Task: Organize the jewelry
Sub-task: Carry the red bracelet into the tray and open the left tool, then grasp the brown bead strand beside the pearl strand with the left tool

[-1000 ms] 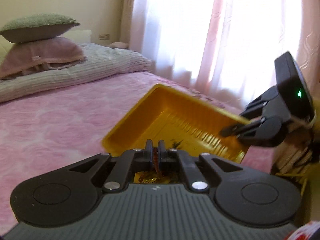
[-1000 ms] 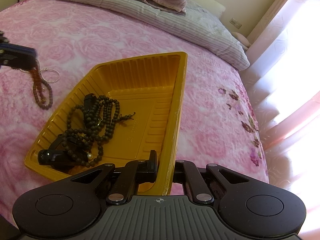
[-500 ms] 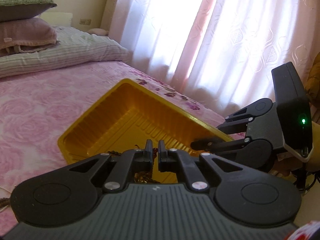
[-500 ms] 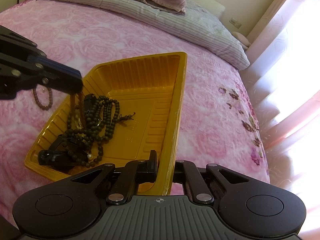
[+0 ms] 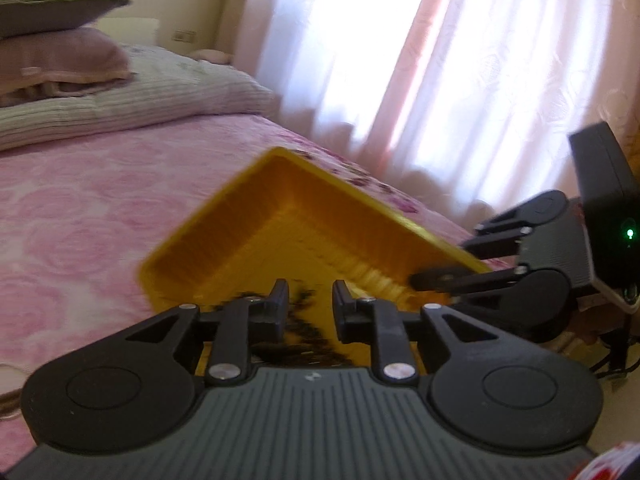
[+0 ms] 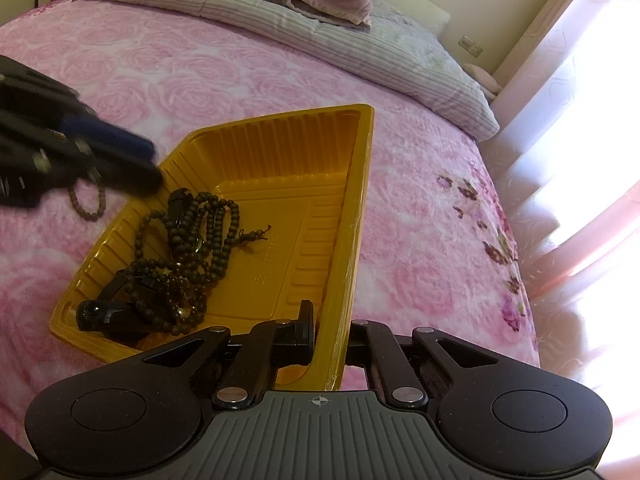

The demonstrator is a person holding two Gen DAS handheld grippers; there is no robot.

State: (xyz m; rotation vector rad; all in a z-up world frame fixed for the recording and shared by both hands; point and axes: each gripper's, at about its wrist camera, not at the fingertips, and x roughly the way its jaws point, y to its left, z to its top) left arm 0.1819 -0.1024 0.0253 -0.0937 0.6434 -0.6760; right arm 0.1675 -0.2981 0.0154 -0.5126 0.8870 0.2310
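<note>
While the right gripper [image 6: 328,340] pinches the yellow tray's [image 6: 280,152] near rim on the bed [image 6: 420,260], the blurred left gripper [image 5: 307,300] is spreading over the dark bead necklaces [image 6: 192,240] in the tray, nothing clearly between its fingers.

L gripper [image 5: 307,294] jaws opening, nothing pinched between; R gripper [image 6: 329,326] jaws clamped tight, angled down

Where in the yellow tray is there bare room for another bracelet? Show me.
Free: the tray floor between the dark bead pile and the wall the right gripper pinches, and the far end by the ribbed back wall. Crowded: the near-left corner, under the opening, empty left gripper.
</note>
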